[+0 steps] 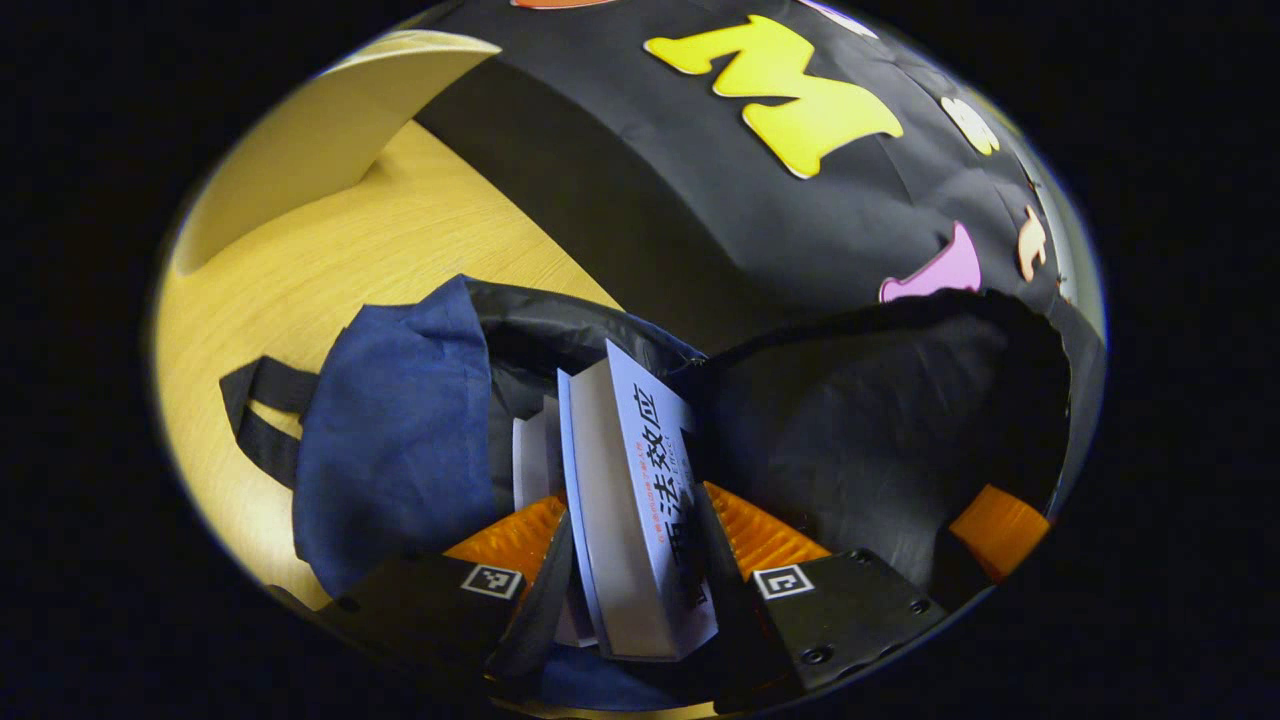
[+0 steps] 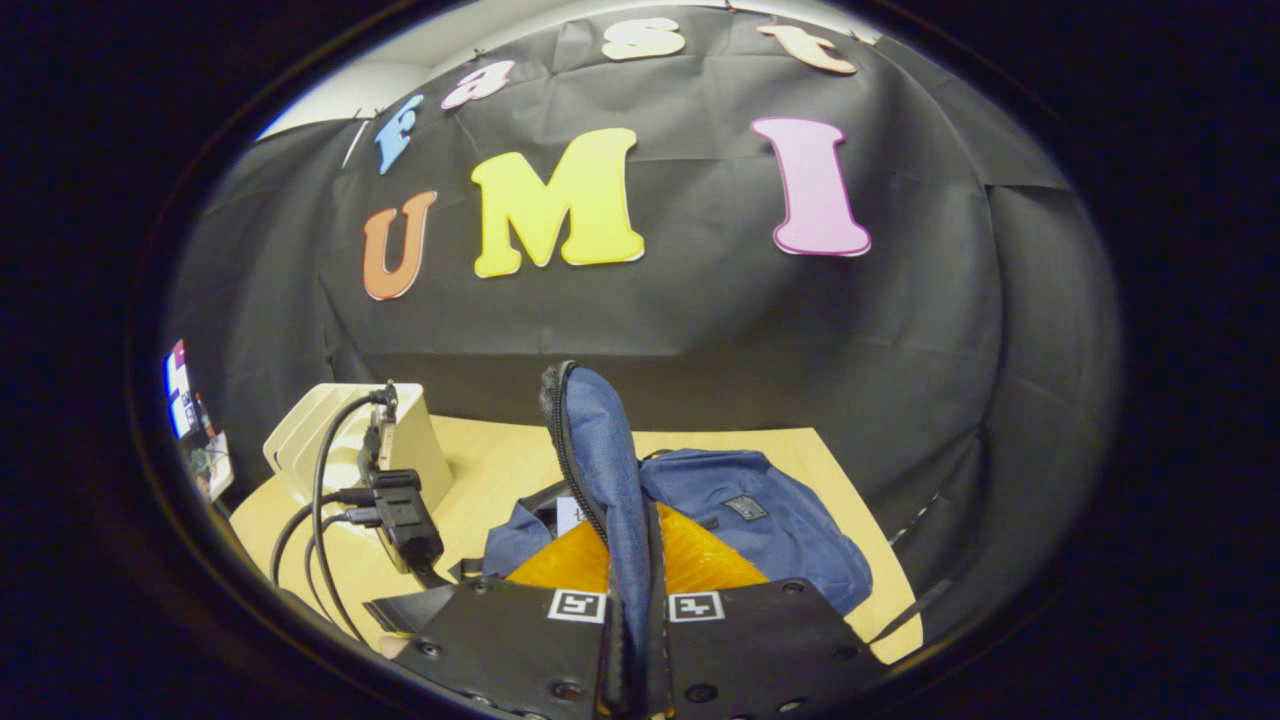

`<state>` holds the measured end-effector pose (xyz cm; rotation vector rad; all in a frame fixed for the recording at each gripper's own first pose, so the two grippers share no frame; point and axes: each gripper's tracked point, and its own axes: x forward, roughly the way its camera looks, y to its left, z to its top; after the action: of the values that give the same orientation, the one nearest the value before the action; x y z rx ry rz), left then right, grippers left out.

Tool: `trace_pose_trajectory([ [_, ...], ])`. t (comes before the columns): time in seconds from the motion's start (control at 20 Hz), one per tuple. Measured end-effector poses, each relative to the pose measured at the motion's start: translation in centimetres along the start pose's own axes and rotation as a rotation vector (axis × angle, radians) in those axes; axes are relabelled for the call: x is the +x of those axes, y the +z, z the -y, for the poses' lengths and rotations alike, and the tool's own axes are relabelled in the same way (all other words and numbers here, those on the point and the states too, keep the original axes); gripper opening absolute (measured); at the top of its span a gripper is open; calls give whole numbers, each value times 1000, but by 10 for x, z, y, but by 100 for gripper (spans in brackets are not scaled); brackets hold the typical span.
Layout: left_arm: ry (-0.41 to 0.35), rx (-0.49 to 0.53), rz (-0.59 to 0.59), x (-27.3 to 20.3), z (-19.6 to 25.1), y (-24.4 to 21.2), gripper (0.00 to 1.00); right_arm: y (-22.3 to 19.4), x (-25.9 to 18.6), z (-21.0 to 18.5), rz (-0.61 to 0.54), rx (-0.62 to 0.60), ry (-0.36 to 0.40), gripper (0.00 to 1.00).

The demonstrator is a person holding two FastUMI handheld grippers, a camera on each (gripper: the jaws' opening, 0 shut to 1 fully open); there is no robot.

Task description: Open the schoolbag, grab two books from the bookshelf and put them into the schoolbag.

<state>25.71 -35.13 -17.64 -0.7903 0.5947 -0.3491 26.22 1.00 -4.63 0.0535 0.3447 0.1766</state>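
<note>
One schoolbag (image 2: 770,530), open. Two books (image 1: 640,510) at bag mouth. One bookshelf (image 2: 310,430) far left. Two tools (image 1: 630,600). One worktop (image 1: 380,240).

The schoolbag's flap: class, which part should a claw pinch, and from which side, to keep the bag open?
Pinch the zipped edge of the flap from below, as the right claw does: that thin fabric stands upright, while the left claw lowers a book inside.
</note>
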Motion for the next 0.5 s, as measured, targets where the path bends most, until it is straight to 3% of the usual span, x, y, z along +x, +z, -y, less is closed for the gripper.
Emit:
trace_pose_trajectory([
  [0.2,66,84,17,-9,-21,8,82,-13,6,6,-33,25,-14,9],
  [0.3,84,82,11,-13,-37,9,82,-20,6,7,-47,34,-17,9],
  [0.35,74,76,4,-18,-38,10,75,-22,7,8,-48,36,-23,9],
  [0.4,77,77,5,-24,-41,13,82,-23,7,7,-43,39,-22,9],
  [0.5,92,114,10,-37,-51,19,82,-26,8,7,-39,38,-25,10],
])
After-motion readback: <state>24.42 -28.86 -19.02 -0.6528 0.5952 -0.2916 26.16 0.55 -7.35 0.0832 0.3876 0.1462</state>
